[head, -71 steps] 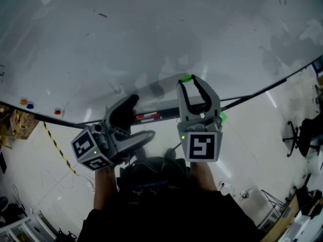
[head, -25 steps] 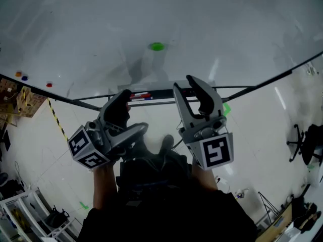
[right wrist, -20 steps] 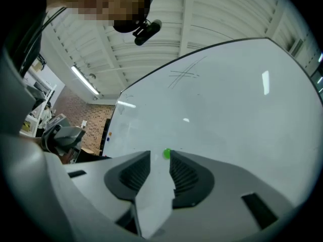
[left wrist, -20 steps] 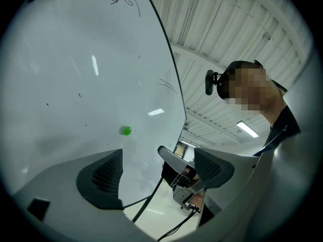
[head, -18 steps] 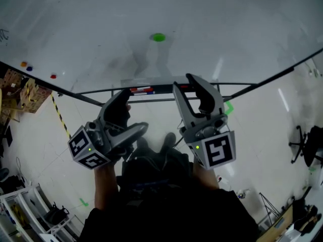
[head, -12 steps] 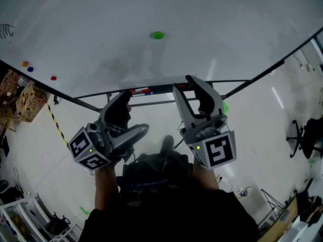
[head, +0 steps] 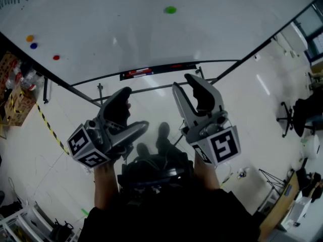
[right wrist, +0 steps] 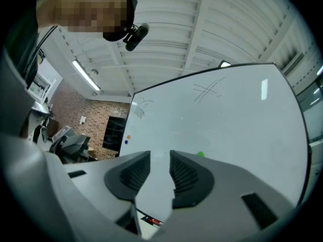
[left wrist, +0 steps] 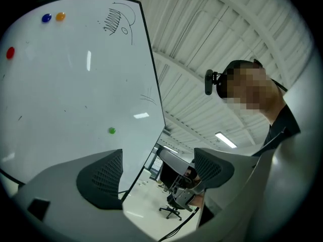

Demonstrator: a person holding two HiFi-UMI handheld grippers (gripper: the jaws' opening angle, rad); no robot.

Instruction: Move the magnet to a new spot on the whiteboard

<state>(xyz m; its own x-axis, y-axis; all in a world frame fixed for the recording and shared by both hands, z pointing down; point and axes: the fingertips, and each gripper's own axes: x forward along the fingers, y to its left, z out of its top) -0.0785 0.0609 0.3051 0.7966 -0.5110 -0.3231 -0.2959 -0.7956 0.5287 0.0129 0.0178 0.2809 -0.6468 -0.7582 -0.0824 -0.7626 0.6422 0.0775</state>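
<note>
While neither gripper holds anything, the item of interest, one green magnet [head: 170, 9], sits stuck high on the whiteboard [head: 111, 29], well apart from both tools. Left gripper [head: 135, 110]: jaws spread wide, nothing between. Right gripper [head: 183, 82]: jaws parted by a narrower gap, likewise empty. Also listed: a cluster of small magnets [head: 34, 46] (orange, blue, red) near the board's left edge; marker tray [head: 151, 70] along its lower edge. Handling note, by judgement: to take the green magnet cleanly, approach square to the board, straddle its rim, close firmly, then pull straight off rather than dragging.
</note>
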